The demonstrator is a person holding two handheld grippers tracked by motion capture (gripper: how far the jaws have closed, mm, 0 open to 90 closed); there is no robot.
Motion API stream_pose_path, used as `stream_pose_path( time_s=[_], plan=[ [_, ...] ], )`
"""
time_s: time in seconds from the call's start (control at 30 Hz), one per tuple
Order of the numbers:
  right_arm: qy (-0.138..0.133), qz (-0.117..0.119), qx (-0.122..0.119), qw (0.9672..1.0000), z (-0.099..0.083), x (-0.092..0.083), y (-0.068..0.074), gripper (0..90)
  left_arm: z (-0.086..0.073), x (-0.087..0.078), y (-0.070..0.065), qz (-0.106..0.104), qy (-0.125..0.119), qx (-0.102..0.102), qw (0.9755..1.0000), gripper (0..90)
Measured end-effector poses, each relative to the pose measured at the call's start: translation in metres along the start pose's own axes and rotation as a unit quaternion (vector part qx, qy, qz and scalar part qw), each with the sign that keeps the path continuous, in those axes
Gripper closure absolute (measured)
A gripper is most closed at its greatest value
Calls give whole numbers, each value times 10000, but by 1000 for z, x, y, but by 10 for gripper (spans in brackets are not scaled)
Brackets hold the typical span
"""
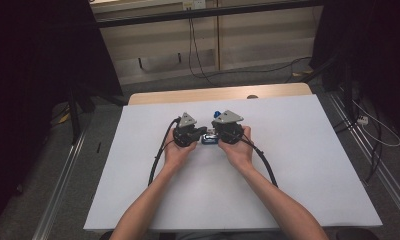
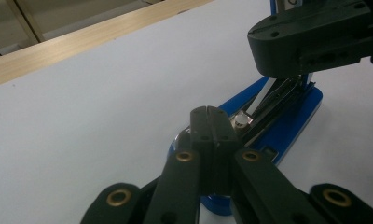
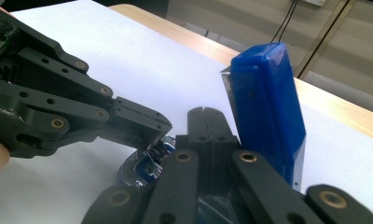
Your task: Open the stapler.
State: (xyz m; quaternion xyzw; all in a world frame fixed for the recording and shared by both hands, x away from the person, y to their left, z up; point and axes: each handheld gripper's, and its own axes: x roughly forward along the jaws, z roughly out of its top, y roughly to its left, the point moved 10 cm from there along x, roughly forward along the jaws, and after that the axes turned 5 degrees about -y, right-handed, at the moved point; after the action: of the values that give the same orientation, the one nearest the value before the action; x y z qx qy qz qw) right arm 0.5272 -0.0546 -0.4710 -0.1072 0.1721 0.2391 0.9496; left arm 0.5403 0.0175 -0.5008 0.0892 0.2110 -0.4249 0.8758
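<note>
I pin the stapler [image 2: 287, 121] open, both tongs [image 1: 204, 134] shut empty; next, load staples gently.

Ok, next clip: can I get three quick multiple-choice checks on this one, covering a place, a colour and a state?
1. Where is the stapler?
A at the table's right edge
B between the left gripper and the right gripper
C on the floor

2. What colour is it?
A red
B green
C blue

3. How is its top arm?
A swung up
B folded flat
C taken off

Answers:
1 B: the high view shows it between both grippers, mid-table.
2 C: base and top arm are both blue.
3 A: the right gripper view shows the top arm standing up from the base.
</note>
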Motion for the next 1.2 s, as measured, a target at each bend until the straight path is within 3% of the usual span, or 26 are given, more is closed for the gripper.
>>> stream_pose_path(
  time_s=[0.3,1.2],
  plan=[
    [-79,-187,119,9997,2,-7,-16,900,0,0,0,-14,-34,9,10000,900],
    [-128,-287,169,9994,1,-17,-30,900,0,0,0,-13,-50,13,10000,900]
  ],
)
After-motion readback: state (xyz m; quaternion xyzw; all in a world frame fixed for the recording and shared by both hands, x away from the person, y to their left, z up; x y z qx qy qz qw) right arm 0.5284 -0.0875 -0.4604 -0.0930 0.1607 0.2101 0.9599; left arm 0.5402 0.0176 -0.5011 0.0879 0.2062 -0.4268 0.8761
